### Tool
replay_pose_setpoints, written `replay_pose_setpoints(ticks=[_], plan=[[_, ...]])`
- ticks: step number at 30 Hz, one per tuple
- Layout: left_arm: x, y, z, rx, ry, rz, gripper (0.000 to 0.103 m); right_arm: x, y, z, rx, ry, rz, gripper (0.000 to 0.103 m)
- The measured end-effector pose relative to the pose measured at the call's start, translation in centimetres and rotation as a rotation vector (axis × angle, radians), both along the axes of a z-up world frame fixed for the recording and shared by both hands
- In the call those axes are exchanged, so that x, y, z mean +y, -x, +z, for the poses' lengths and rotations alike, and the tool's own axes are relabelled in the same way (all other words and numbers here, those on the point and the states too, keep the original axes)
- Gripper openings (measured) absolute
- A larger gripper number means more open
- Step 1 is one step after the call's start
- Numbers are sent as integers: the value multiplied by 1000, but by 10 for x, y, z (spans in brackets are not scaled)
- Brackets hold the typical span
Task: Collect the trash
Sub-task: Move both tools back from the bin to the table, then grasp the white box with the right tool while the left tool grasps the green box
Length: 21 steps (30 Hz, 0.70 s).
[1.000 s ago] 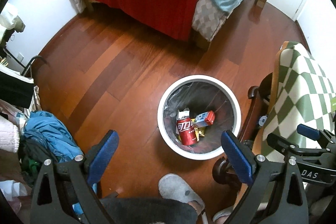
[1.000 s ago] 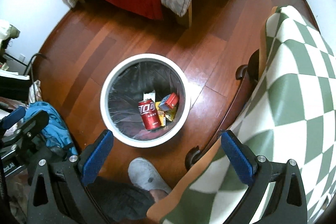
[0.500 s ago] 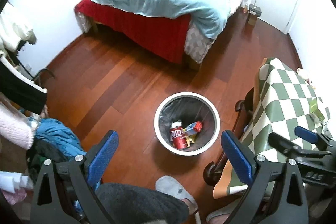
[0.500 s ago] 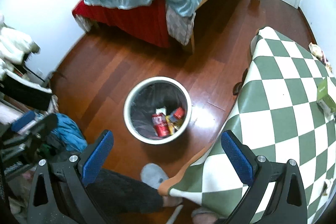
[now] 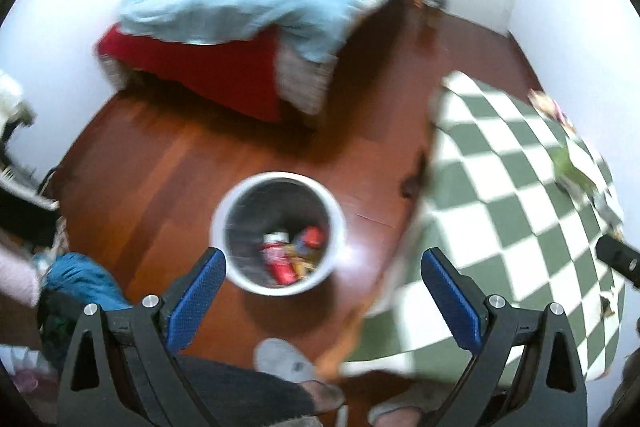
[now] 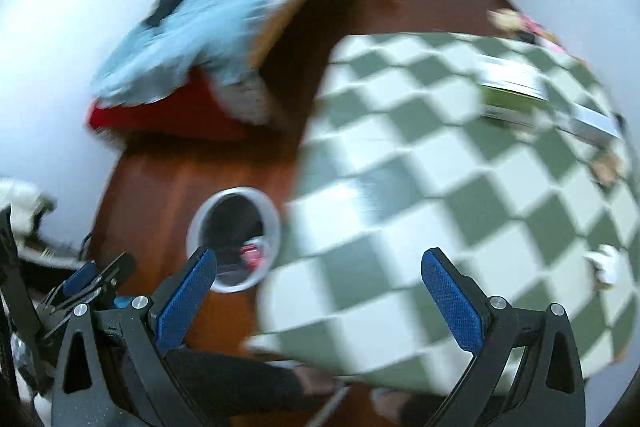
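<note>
A white round bin (image 5: 224, 215) with a dark liner stands on the wooden floor, holding a red can (image 5: 280, 261) and other wrappers. My left gripper (image 5: 322, 297) hangs open high above it, empty. My right gripper (image 6: 320, 297) is open and empty too, over the edge of a table with a green-and-white checked cloth (image 6: 420, 155). The bin (image 6: 196, 223) shows at lower left in the right wrist view, partly behind the cloth. On the cloth lie a green box (image 6: 512, 95), a crumpled white scrap (image 6: 606, 263) and a brownish scrap (image 6: 608, 167). Both views are motion-blurred.
A bed (image 5: 248, 15) with a blue duvet and red skirt fills the back. Clothes (image 5: 76, 283) are piled at the left. A person's slippered foot (image 5: 284, 361) and dark trouser leg sit at the bottom. The table (image 5: 520, 211) takes up the right side.
Both grippers have risen and swung right, away from the bin. The bin now looks smaller and more of the checked table with its litter has come into view.
</note>
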<state>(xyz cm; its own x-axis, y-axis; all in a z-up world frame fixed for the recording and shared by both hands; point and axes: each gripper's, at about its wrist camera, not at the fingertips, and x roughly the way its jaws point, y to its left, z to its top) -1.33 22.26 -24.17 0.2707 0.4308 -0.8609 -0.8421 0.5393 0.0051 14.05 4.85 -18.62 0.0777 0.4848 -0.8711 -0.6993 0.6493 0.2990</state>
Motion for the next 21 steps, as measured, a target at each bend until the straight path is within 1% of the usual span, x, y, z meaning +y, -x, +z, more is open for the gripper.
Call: replay_pose_setpoints(ticks=[2,3,4,6,7,8,9,10,11,13,15,18,19,20,21], plan=[[-15,-46,-17,17,25,-60,100,-32,-48,-13,-16,56,-93,103],[-24,-71,-27,27,38,-93,100,-39,-66,-18,-16,76,-120,103],[-31,-89,-32,32,48,-115,100,-58,-98,-27,-13,117,-176,103],[-47,-134,-45,47,64,-161,100,-78,-144,-39,-6,164,-205,103],[-53,-150,-48,53,63,-175,100,-86,-171,-45,-32,214,-207,103],[-61,-172,-52,64,58,-188,100,-89,-185,-48,-53,241,-198,103],[-66,-188,-55,69,57,-202,100,-93,-205,-53,-84,283,-182,103],[-72,-208,-59,78,53,-218,100,-93,-231,-60,-127,355,-153,103],[-76,-226,-62,89,49,-227,100,-92,-249,-66,-153,402,-116,103],[-84,-258,-69,110,46,-249,100,-90,-278,-77,-189,486,-59,103],[-87,-285,-77,125,52,-259,100,-83,-307,-92,-224,574,31,103],[-89,-309,-87,146,48,-272,100,-72,-333,-105,-275,633,112,102],[-88,-314,-89,152,45,-273,100,-68,-340,-110,-293,647,153,102],[-89,-318,-91,160,41,-277,100,-62,-343,-117,-303,654,223,102],[-88,-322,-94,169,38,-279,100,-60,-346,-121,-311,669,259,102]])
